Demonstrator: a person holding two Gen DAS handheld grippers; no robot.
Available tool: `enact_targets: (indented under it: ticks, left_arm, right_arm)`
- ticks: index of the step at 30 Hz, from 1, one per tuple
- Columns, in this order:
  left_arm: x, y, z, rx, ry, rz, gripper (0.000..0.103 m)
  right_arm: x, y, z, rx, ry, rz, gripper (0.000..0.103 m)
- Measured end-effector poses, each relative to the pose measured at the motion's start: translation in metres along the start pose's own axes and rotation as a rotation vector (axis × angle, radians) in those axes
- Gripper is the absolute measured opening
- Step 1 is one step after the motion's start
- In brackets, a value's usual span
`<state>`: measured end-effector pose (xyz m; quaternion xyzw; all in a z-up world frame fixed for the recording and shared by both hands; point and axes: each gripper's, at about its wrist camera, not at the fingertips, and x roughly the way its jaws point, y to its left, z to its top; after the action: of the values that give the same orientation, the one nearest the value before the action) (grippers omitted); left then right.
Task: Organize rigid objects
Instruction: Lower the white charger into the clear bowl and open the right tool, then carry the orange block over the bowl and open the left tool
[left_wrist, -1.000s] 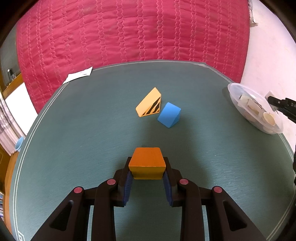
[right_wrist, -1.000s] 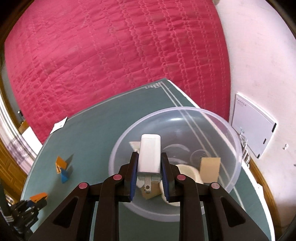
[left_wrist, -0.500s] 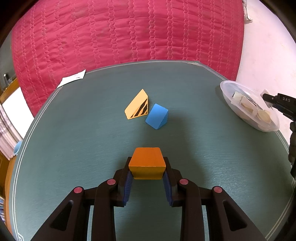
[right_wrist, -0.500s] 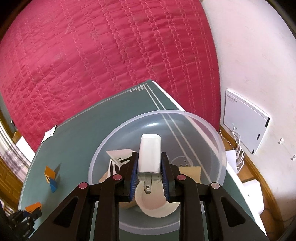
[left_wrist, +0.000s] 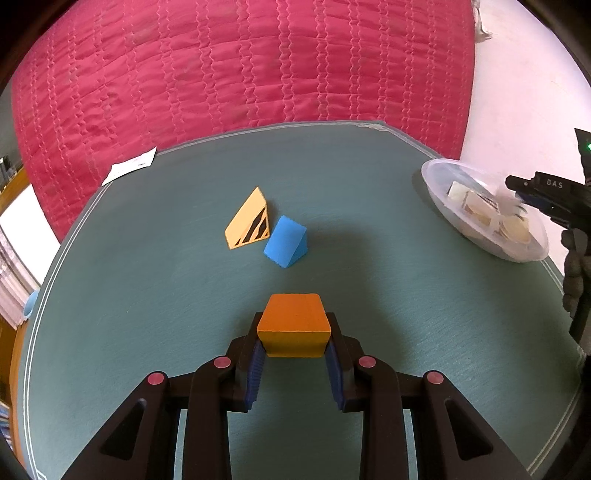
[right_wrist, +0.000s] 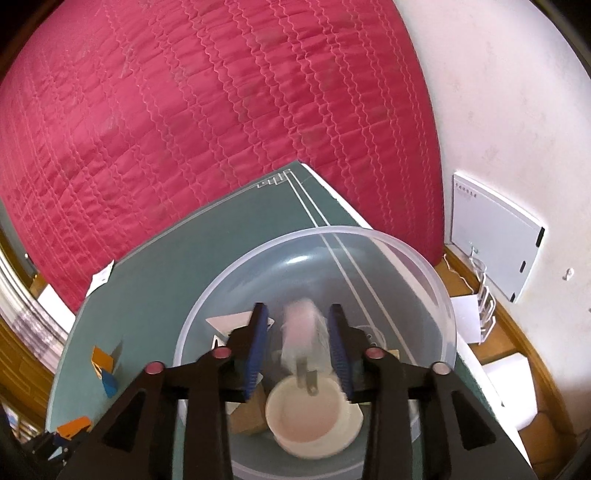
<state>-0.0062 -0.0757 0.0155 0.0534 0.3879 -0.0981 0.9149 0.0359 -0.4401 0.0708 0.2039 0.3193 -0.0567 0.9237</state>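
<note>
My left gripper (left_wrist: 294, 332) is shut on an orange wooden block (left_wrist: 293, 319), held above the green table (left_wrist: 147, 295). Ahead of it lie a yellow wedge with black stripes (left_wrist: 247, 218) and a blue wedge (left_wrist: 286, 242), touching each other. My right gripper (right_wrist: 298, 314) hangs over a clear plastic bowl (right_wrist: 424, 266) and its jaws are opening. A white piece with a metal tab (right_wrist: 301, 332) is blurred between the pads, free of both. Below it in the bowl sit a cream round dish (right_wrist: 314, 417) and other pale blocks.
The bowl (left_wrist: 436, 170) stands at the table's right edge, close to a white wall. A paper slip (left_wrist: 129, 170) lies at the far left corner. A red quilt (left_wrist: 240, 66) rises behind the table. A white box (right_wrist: 495, 236) hangs on the wall.
The right jaws have spread and the white piece has slipped loose between them, now blurred. The right gripper moved further over the bowl. The left gripper drifted with its orange block.
</note>
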Motion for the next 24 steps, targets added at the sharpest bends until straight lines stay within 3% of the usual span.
enact_targets:
  ticks: [8, 13, 15, 17, 18, 24]
  left_arm:
    - [-0.007, -0.022, 0.015, 0.046, -0.034, -0.024, 0.031]
    - [-0.006, -0.040, 0.028, 0.081, -0.047, -0.045, 0.031]
    - [-0.004, -0.047, 0.035, 0.089, -0.047, -0.065, 0.031]
    - [-0.001, -0.055, 0.042, 0.100, -0.046, -0.079, 0.031]
    - [0.000, -0.061, 0.046, 0.108, -0.044, -0.092, 0.031]
    - [0.003, -0.096, 0.064, 0.169, -0.059, -0.146, 0.031]
  right_arm:
    - [-0.007, -0.013, 0.001, 0.038, -0.021, -0.025, 0.042]
    - [-0.013, -0.016, 0.000, 0.036, -0.061, -0.088, 0.042]
    - [-0.015, -0.017, 0.000, 0.036, -0.077, -0.123, 0.045]
    - [-0.015, -0.018, 0.001, 0.049, -0.082, -0.147, 0.061]
    - [-0.015, -0.020, 0.001, 0.060, -0.086, -0.154, 0.064]
    - [-0.018, -0.020, 0.002, 0.063, -0.100, -0.158, 0.066]
